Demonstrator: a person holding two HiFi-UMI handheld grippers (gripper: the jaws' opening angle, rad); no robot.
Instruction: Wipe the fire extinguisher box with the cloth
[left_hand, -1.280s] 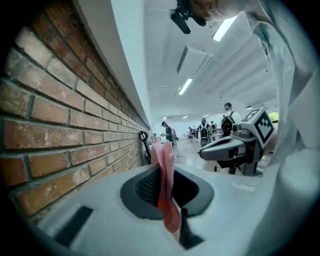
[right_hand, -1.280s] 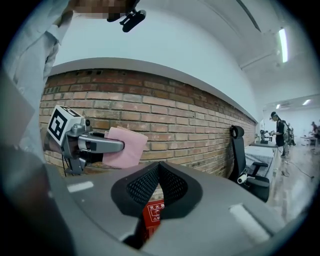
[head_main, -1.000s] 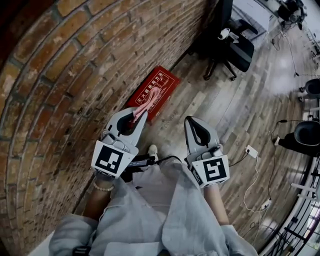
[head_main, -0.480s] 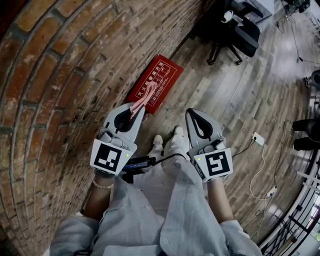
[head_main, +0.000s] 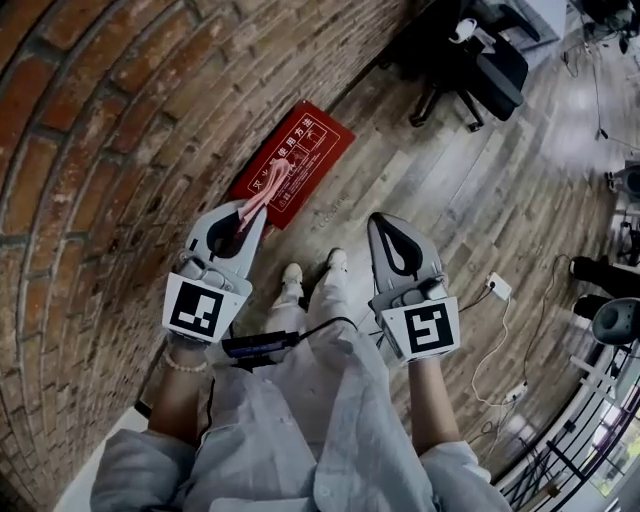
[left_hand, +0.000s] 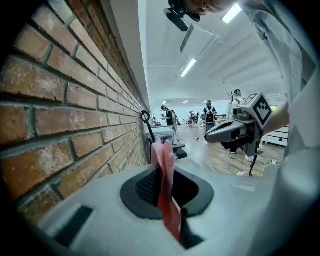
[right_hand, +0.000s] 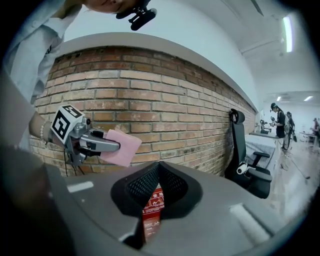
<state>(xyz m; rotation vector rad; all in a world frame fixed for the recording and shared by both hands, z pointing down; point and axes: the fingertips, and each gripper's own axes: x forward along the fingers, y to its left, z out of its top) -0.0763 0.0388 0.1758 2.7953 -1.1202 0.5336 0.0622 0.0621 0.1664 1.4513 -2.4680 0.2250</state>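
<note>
Cloth (head_main: 268, 186) stays pinched in fingers of left gripper (head_main: 254, 209); right gripper (head_main: 379, 219) stays clenched, empty.

1. Wall (head_main: 90, 150) shuts off our whole left side. The left gripper (head_main: 258, 210), clamped on the cloth (head_main: 265, 188), hangs near it.
2. Box (head_main: 295, 160) lies flat at the wall's foot, its top open to reach.
3. Floor (head_main: 410, 180) right of the box is bare, so there is free passage.
4. Chair (head_main: 480, 70) stands beyond the box, apart from it.
5. Cable (head_main: 497, 330) trails at our right, well apart.
6. Our shoes (head_main: 292, 275) stand near the box.
</note>
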